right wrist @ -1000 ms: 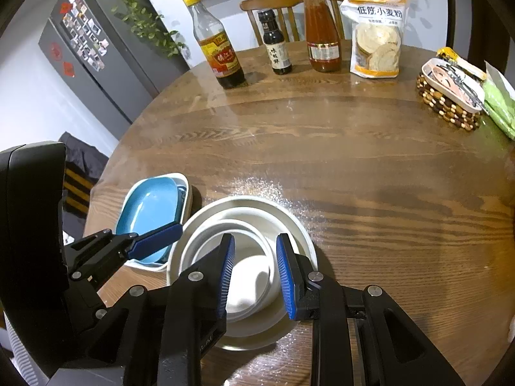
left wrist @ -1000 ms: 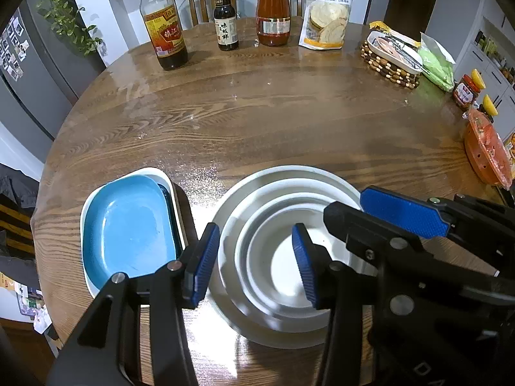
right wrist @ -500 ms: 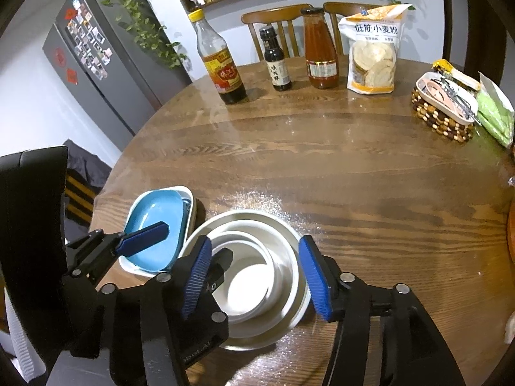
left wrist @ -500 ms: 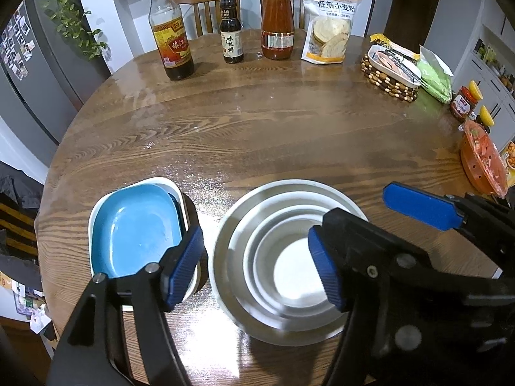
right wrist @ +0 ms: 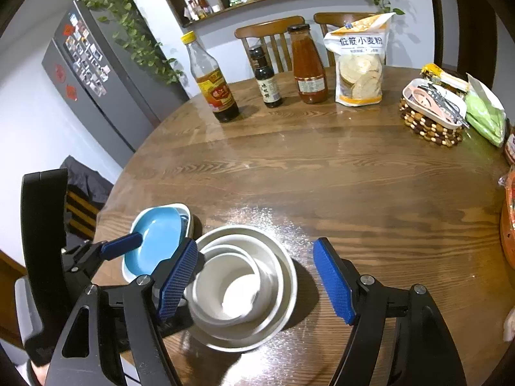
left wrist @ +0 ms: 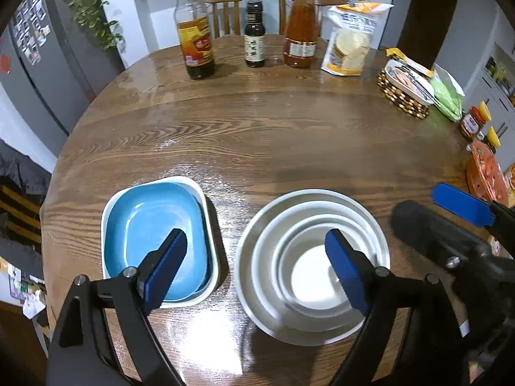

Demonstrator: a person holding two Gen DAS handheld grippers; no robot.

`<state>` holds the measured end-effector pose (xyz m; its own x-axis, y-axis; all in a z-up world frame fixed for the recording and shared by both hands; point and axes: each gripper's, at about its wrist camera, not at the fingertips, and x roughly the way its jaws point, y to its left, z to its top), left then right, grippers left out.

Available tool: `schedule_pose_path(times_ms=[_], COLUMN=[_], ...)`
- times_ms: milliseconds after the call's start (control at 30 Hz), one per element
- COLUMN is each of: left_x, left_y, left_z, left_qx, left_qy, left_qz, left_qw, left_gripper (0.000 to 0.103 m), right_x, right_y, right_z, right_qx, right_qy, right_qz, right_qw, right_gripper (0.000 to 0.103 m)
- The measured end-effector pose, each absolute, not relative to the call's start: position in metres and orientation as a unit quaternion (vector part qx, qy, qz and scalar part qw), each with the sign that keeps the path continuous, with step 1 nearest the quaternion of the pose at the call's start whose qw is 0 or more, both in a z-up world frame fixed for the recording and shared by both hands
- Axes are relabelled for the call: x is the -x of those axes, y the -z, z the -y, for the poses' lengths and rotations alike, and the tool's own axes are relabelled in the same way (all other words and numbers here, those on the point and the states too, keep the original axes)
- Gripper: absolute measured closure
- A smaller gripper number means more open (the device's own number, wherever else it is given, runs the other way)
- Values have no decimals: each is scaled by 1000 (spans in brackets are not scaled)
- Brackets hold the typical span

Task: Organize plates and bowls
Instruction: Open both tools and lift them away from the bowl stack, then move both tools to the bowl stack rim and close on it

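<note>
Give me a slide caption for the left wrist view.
Left gripper opening above nested white bowls beside a blue dish on the wooden table.

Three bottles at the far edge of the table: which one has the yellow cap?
The tall clear bottle with dark liquid and a red-and-yellow label, leftmost of the row. The small dark bottle in the middle and the orange sauce bottle on the right both have dark caps.

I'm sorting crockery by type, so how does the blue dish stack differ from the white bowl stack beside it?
The blue dish stack is rectangular with rounded corners; the white bowl stack is round. The dish stack has a blue dish in a white one; the bowl stack is all white. The dish stack looks shallower, the bowl stack deeper. Both sit nested and upright on the wooden table, held by neither gripper.
</note>
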<state>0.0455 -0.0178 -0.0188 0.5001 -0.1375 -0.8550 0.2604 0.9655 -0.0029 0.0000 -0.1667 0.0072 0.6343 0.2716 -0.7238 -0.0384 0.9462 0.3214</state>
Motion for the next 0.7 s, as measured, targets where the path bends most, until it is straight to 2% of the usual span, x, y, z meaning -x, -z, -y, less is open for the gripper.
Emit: schedule_pose_path(times_ms=[100,300,700], left_x=[-47,-49,-45], left_y=[19,19,25], left_z=[13,4,-20], left_qx=[-51,-26,25], left_qy=[109,102,72], left_qz=[-489,-496,-514], left_qw=[864,862,854], left_gripper=[8,5,4], right_x=[1,0,-5], right_y=[-7,0,25], right_z=[170,179,209], right_qx=[-141,-150,-188], right_qy=[-87,-90,-106], right_qz=[-417,-425,-455], right_qw=[894,888,864], right_gripper=[28,28,28])
